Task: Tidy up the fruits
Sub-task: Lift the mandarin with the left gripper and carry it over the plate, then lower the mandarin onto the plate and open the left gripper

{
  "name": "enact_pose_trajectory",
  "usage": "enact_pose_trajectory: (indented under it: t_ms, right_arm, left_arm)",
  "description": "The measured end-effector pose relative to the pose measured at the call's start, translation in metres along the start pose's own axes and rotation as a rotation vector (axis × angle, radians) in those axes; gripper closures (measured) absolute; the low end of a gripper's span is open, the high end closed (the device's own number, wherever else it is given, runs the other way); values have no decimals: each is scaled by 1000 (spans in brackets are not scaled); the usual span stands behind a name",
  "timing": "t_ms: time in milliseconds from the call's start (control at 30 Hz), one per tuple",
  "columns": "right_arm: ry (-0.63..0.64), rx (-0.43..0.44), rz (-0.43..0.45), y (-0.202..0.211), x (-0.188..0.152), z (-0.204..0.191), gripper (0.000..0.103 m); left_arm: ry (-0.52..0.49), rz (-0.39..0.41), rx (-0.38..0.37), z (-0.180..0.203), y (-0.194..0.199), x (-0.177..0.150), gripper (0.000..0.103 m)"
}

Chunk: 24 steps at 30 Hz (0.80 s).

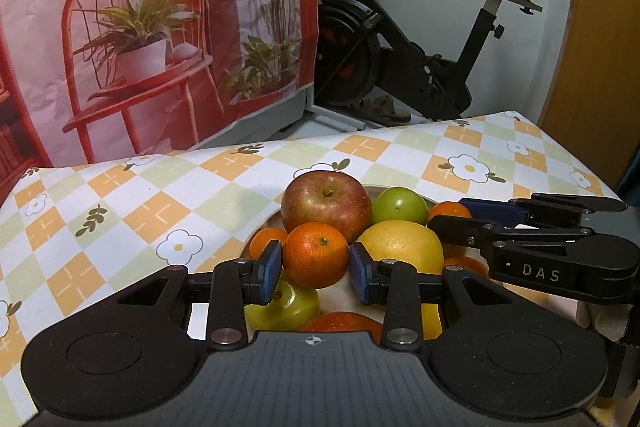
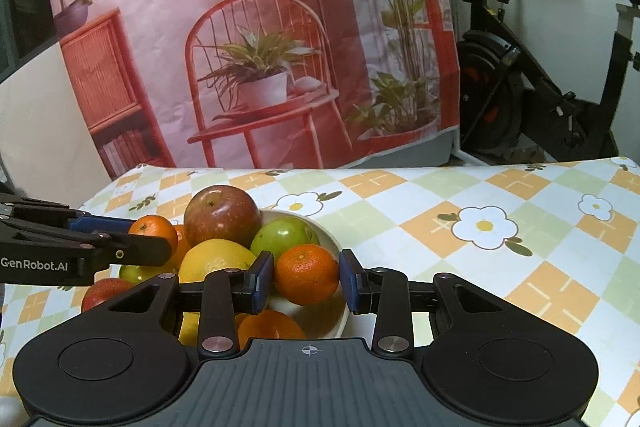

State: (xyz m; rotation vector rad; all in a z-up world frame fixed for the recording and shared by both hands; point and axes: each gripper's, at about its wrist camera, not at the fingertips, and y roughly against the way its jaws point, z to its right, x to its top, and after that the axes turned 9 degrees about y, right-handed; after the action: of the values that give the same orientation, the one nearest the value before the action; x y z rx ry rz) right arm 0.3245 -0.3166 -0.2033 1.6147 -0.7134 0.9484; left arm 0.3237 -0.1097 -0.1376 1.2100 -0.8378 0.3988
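A white bowl (image 1: 262, 225) (image 2: 334, 241) on the checked tablecloth is heaped with fruit: a red apple (image 1: 326, 205) (image 2: 222, 215), a green apple (image 1: 400, 205) (image 2: 284, 235), a big yellow citrus (image 1: 402, 247) (image 2: 216, 261) and several oranges. My left gripper (image 1: 316, 269) (image 2: 160, 241) is shut on a tangerine (image 1: 316, 254) (image 2: 154, 229) just above the pile's left side. My right gripper (image 2: 307, 281) (image 1: 452, 217) is shut on a second tangerine (image 2: 306, 274) (image 1: 450, 210) over the bowl's right side. Both grippers' blue pads press the fruit's sides.
The tablecloth (image 2: 500, 227) with flower print stretches bare to the right of the bowl and behind it (image 1: 140, 207). A pink printed backdrop (image 2: 260, 47) hangs behind the table. An exercise bike (image 1: 420, 47) stands beyond the table's far edge.
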Motion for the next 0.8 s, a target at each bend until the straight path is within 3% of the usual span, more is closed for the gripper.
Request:
enact_pose_trajectory:
  t_ms: [467, 800]
  right_arm:
    - [-10, 9, 0, 5, 0, 2, 66]
    - [-71, 13, 24, 47, -15, -11, 66]
  left_arm:
    - [6, -10, -17, 1, 4, 0, 63]
    - [172, 42, -40, -19, 53, -14, 63]
